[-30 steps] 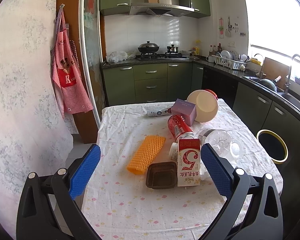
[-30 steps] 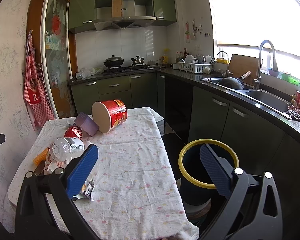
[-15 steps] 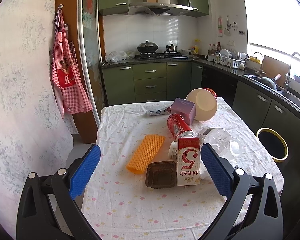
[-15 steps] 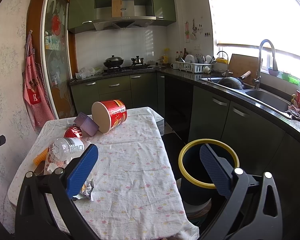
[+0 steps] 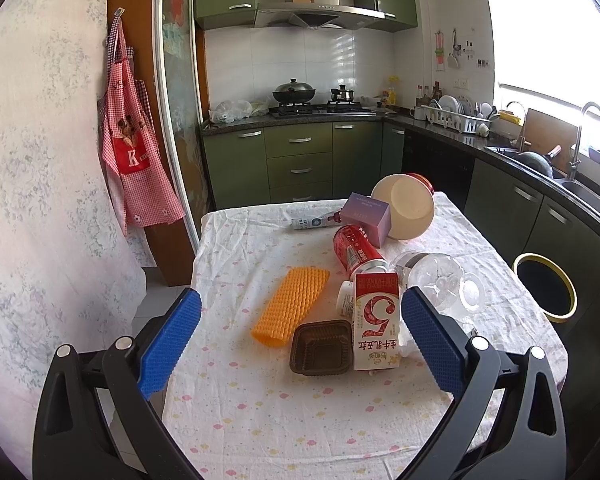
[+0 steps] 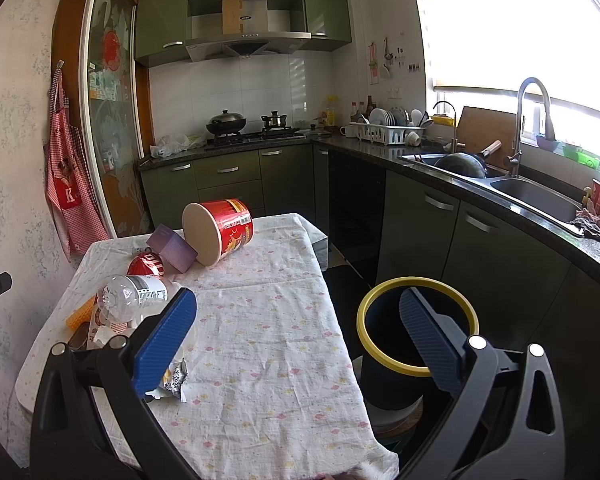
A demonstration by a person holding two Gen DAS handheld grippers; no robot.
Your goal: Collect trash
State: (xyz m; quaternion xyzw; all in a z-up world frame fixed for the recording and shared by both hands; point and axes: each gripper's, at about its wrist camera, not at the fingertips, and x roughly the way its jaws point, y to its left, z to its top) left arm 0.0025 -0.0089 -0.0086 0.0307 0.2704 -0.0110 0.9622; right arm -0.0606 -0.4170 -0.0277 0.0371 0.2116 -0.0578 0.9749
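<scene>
Left claw (image 5: pixel 300 338) spread wide, empty, above cloth-covered tabletop (image 5: pixel 240 412); ahead between its fingers: orange ridged mat (image 5: pixel 291 306), brown plastic tray (image 5: pixel 321 347), red-and-white milk carton (image 5: pixel 376 327) touching tray. Right claw (image 6: pixel 300 338) spread, empty; crumpled foil wrapper (image 6: pixel 172 380) beside left finger, yellow-rimmed dark bin (image 6: pixel 380 344) behind right finger.

bare tablecloth (image 6: pixel 260 320) right half, litter cluster (image 5: pixel 364 280) crowding left, bin (image 6: pixel 418 292) mouth unobstructed
</scene>
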